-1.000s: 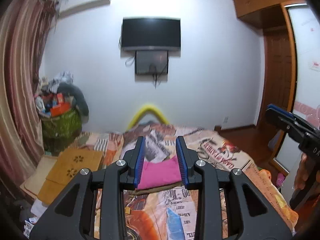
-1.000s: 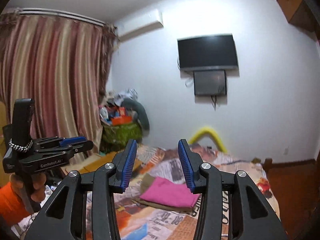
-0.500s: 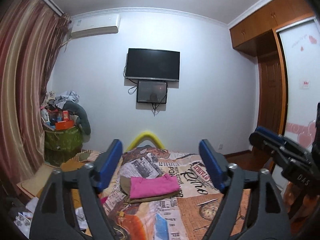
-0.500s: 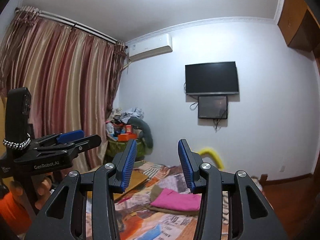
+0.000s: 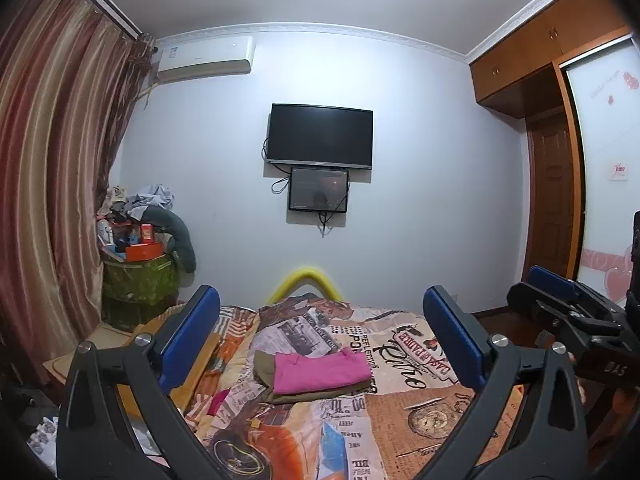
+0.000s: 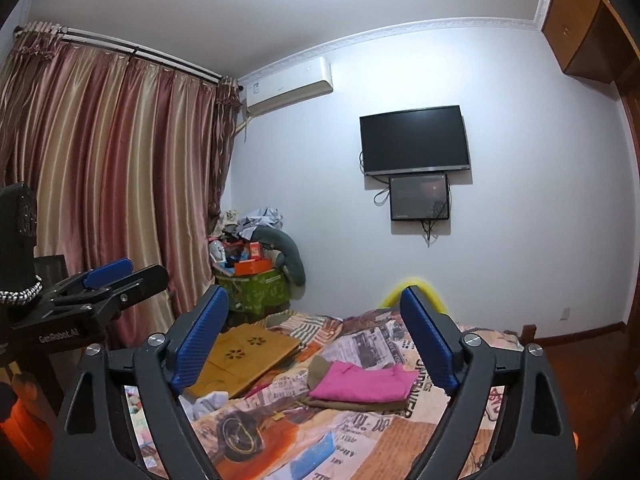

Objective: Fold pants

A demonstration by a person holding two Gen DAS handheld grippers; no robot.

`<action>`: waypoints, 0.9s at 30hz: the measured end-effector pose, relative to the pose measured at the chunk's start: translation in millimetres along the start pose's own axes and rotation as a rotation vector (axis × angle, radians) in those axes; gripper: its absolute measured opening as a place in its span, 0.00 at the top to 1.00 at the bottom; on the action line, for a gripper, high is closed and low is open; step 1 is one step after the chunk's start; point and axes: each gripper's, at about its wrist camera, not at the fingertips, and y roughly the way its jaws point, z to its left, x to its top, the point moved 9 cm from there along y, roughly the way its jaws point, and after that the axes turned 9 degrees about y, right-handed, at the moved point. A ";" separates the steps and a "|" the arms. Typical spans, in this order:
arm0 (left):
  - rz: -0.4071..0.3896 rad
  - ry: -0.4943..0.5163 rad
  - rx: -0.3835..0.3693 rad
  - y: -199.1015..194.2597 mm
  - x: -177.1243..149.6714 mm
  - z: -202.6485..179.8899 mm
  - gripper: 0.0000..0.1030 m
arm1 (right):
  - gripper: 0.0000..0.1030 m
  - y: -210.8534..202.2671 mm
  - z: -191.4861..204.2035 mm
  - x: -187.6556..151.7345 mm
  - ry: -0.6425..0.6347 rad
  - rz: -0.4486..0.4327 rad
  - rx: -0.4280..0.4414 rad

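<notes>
Folded pink pants (image 5: 320, 372) lie on top of a folded olive garment (image 5: 264, 368) in the middle of the bed. The same stack shows in the right wrist view, pink pants (image 6: 362, 386) above the olive piece (image 6: 352, 404). My left gripper (image 5: 320, 340) is open and empty, held well above and short of the stack. My right gripper (image 6: 314, 340) is open and empty, also raised above the bed. Each gripper shows at the edge of the other's view, the right (image 5: 568, 312) and the left (image 6: 108, 284).
The bed has a newspaper-print cover (image 5: 400, 408). A wooden lap desk (image 6: 244, 356) lies at its left side. A cluttered green box (image 5: 138, 280) stands by the curtain (image 6: 100, 200). A TV (image 5: 320, 136) hangs on the far wall, a wardrobe (image 5: 560, 160) at right.
Both grippers have lifted up and back from the stack, so the views tilted up to the wall. The left gripper opened wide first; the right gripper opened wide in the last half second.
</notes>
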 end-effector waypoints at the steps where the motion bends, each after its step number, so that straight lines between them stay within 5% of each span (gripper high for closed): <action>1: 0.006 -0.002 -0.003 0.8 -1.0 0.5 0.00 | 0.15 -4.8 1.9 -3.0 0.001 0.003 0.007; 7: 0.015 -0.010 -0.005 -0.5 -4.9 -0.3 0.00 | 0.00 -13.2 4.2 -5.3 -0.015 -0.013 -0.008; 27: 0.024 -0.004 -0.012 0.1 -10.1 -5.2 0.00 | 0.00 -15.6 -3.1 -6.7 0.001 -0.003 -0.046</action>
